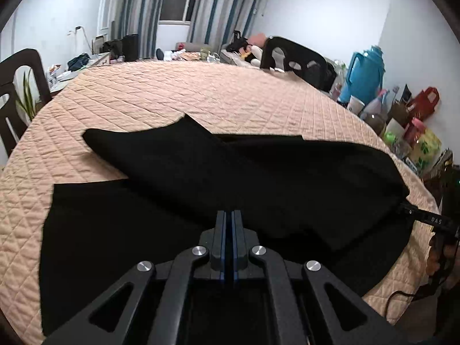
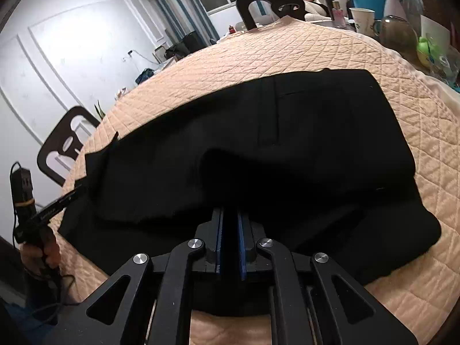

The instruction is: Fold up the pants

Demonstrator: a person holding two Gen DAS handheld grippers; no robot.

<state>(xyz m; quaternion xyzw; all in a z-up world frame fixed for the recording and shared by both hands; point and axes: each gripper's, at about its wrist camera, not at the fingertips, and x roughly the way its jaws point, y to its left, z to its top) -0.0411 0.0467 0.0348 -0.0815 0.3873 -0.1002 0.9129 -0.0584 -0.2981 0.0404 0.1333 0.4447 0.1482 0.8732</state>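
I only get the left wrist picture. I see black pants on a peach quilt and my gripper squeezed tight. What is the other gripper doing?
Observer: The right gripper is closed on the black pants, pinching a raised fold of cloth at the near edge.
Child: Which end of the pants is over there?
Observer: The waist end, I think: the right wrist view shows stitched seams and what looks like a pocket line, too dark to make out in your view.
Child: Is there a chair behind it?
Observer: Yes, a dark chair stands at the far side of the quilted table, and a second chair stands at the left.
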